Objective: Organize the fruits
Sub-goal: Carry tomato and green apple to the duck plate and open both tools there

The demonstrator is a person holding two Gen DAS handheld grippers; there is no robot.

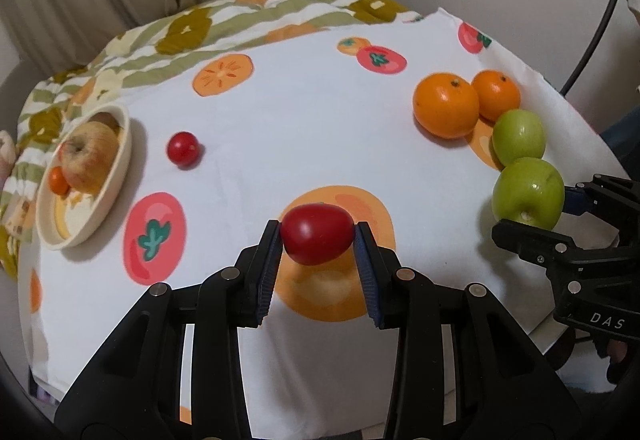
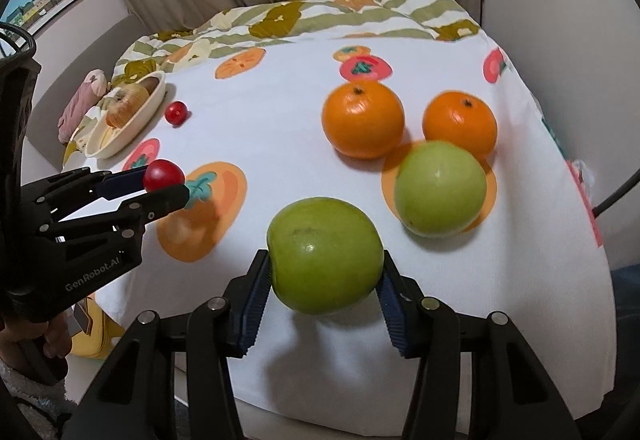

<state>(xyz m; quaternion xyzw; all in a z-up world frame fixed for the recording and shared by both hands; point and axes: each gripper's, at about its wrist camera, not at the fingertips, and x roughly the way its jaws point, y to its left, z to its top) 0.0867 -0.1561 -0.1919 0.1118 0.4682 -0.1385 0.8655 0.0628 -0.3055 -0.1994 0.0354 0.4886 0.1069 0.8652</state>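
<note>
My left gripper [image 1: 316,236] is shut on a small red tomato [image 1: 317,234], held just above the fruit-printed cloth [image 1: 300,128]. My right gripper [image 2: 326,272] is shut on a green apple [image 2: 324,254]; the left wrist view shows that apple [image 1: 528,194] at the right edge. A second green apple [image 2: 440,188] and two oranges [image 2: 362,118] [image 2: 460,122] lie behind it. Another red tomato [image 1: 183,149] rests near a cream bowl [image 1: 114,184], which holds a yellowish apple [image 1: 90,156] and a small orange fruit [image 1: 58,180].
A striped green quilt [image 1: 240,16] is bunched along the table's far edge, with curtains behind. A pink soft toy [image 2: 82,100] lies left of the bowl. A dark cable [image 1: 600,24] hangs at the right. A hand [image 2: 48,340] holds the left gripper's handle.
</note>
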